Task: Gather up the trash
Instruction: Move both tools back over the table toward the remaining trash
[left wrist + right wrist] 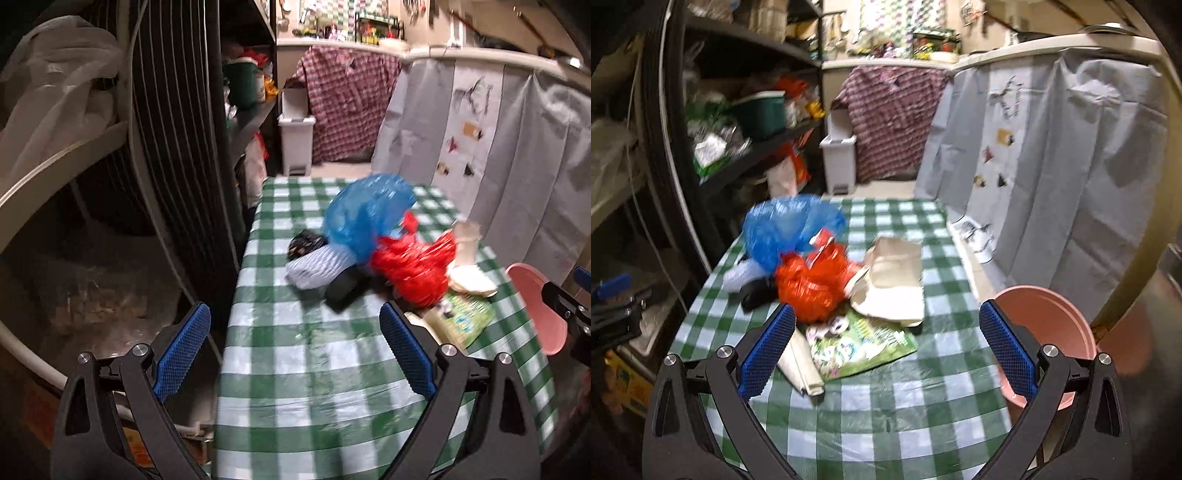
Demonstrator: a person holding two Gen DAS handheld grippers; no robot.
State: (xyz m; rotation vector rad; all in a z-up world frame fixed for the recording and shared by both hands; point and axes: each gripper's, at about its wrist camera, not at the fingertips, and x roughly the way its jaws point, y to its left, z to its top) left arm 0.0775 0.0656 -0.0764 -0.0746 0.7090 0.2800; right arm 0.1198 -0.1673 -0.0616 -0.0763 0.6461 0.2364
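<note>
Green-checked desk point(886, 406) carries trash heap: blue bag point(786, 229), red bag point(809, 288), torn paper point(894, 284), green wrapper point(860, 343); pink bin point(1045, 321) perhaps beside edge; left claw point(295, 354), right claw point(886, 354) both apart, holding nothing

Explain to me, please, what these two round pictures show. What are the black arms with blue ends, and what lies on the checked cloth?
Each picture comes from a camera mounted on a hand-held gripper, looking forward along its two fingers. One shows the left gripper, the other the right gripper; both are open and hold nothing. On the green-and-white checked tablecloth lies a pile of trash: a crumpled blue plastic bag, a red plastic bag, a torn beige paper bag and a green printed wrapper. A pink plastic bucket stands beside the table.
</note>
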